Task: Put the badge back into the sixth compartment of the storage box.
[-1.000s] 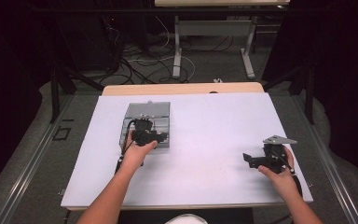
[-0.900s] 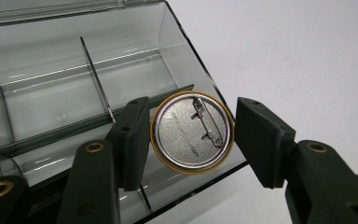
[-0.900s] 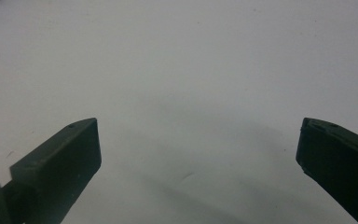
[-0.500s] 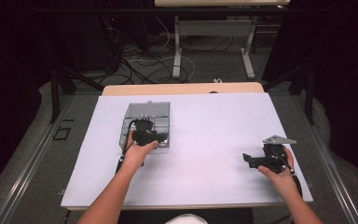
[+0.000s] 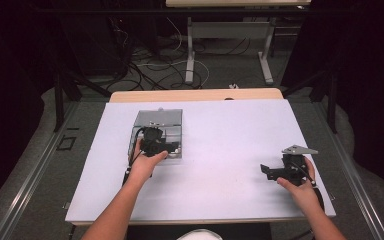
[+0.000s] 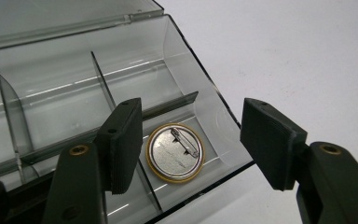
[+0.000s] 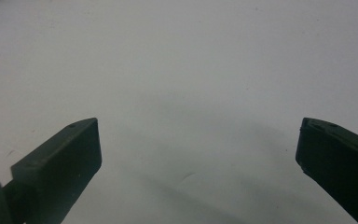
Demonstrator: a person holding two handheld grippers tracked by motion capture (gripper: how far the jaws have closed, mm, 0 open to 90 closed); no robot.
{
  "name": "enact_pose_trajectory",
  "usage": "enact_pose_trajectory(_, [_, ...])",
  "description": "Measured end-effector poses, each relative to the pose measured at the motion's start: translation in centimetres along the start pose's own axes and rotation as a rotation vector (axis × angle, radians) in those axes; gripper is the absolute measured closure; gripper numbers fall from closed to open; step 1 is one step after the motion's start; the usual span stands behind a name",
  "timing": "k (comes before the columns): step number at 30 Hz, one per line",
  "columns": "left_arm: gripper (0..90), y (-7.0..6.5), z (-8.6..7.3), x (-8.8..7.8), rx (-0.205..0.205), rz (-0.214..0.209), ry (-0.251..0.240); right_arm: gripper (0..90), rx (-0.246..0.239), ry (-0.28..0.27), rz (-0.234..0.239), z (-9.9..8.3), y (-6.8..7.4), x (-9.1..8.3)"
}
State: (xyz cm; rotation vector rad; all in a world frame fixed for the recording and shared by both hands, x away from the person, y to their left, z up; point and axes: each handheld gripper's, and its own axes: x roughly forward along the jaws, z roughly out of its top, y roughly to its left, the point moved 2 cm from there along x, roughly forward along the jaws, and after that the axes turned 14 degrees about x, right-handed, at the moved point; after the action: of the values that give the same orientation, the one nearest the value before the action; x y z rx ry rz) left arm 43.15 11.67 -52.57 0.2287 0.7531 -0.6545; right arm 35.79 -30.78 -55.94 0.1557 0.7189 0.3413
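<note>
Pin badge dropped into the clear organiser box

High view: left gripper (image 5: 172, 146) hangs over the compartment box (image 5: 170, 117); right gripper (image 5: 266, 171) rests wide open, empty. Left gripper view: jaws have just been opening, pin badge (image 6: 175, 152) lying free in the corner compartment; best lift straight up, clear of the dividers.

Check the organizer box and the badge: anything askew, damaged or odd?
Nothing stands out. The pin badge lies flat, pin side up, in a corner compartment of the clear box, lid open. The left gripper hangs over it; its jaws have just been opening, and the badge lies free below them. No cracks or spills visible.
</note>
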Motion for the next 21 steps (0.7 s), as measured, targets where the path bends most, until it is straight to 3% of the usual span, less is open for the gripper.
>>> enact_pose_trajectory(10, [35.9,0.3,0.0,-1.3,0.039,0.027,-0.046,0.0,0.004,0.001,0.000,0.0,0.0,0.0])
enact_pose_trajectory(13, [35.6,0.3,0.0,-1.7,0.067,0.045,-0.053,0.0,0.005,0.003,-0.001,0.0,0.0,0.0])
enact_pose_trajectory(21, [30.7,0.3,-0.2,-2.7,0.045,0.030,-0.084,0.0,0.000,0.001,0.000,0.0,0.0,0.0])
